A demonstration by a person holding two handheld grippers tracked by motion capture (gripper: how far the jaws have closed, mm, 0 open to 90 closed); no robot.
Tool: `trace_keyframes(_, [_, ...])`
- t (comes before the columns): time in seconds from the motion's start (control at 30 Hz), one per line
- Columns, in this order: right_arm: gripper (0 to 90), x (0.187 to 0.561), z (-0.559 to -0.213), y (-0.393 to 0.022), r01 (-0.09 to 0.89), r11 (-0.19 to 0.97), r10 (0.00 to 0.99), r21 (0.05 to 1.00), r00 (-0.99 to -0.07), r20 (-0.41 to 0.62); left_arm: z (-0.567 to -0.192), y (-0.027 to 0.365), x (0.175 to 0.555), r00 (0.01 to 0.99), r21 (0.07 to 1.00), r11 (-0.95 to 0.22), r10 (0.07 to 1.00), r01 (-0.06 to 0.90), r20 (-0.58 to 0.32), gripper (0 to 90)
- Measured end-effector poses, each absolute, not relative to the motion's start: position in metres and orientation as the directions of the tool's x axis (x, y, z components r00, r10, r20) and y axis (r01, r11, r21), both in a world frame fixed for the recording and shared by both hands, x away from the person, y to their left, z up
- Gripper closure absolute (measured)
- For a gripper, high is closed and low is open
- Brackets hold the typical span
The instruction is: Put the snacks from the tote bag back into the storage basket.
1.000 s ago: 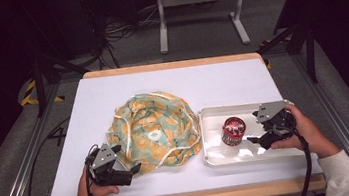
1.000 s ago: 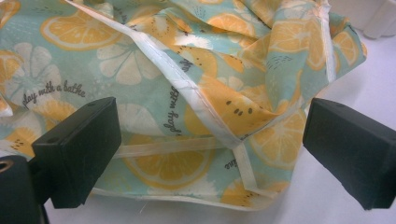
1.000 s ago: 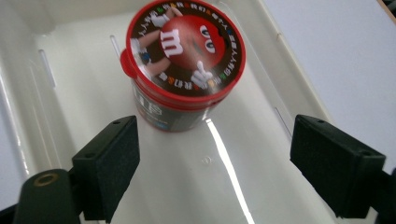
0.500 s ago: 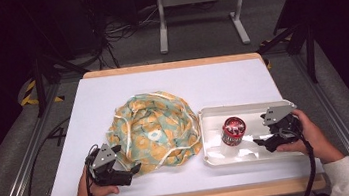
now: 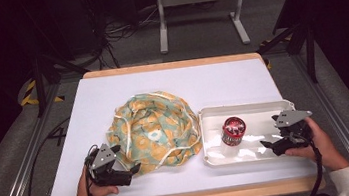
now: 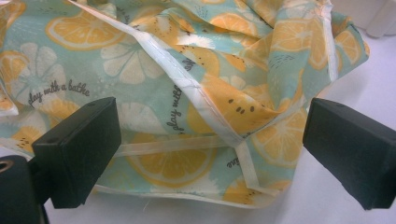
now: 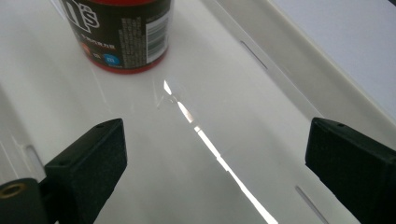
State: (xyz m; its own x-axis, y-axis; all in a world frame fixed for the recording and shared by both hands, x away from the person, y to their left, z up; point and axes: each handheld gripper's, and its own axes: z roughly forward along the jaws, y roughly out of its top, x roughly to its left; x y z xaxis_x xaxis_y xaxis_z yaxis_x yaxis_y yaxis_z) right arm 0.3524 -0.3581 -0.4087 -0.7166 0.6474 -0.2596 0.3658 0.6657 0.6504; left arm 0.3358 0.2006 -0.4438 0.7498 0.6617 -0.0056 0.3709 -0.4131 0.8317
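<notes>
Bare tray [image 5: 259, 110] floor lies right of the red can [image 5: 233, 131]; the right gripper [image 5: 272, 145], jaws just opened wide, holds nothing there.

The left gripper [image 5: 132, 169] gapes at the fruit-print cloth [image 5: 154, 130].

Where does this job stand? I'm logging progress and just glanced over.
Done: the red-and-black can stands upright in the white plastic tray, apart from the right gripper, whose jaws have just been opening and hold nothing. In hand: the left gripper sits open at the edge of the lemon-print fabric cover, not yet clamped. Left: probably handling that cover.

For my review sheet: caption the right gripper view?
Open right gripper above white tray, red can standing ahead.
</notes>
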Motion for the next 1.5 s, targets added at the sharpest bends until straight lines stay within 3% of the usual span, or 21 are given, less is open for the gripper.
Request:
trace_keyframes(0.3, [6.6,0.34,-0.405,-0.365,0.381,0.646,0.674,0.662,-0.693,-0.258,-0.444,0.201,0.336,0.75,0.831,-0.413,0.661,0.372,-0.007,5.1])
trace_keyframes(1.13, [6.7,0.304,-0.408,-0.391,0.351,0.475,0.799,0.807,-0.557,-0.228,-0.443,0.203,0.335,0.752,0.837,-0.405,0.66,0.367,-0.01,5.1])
trace_keyframes(1.5, [6.4,0.296,-0.412,-0.393,0.33,0.489,0.798,0.808,-0.544,-0.261,-0.443,0.203,0.334,0.753,0.84,-0.401,0.658,0.365,-0.013,5.1])
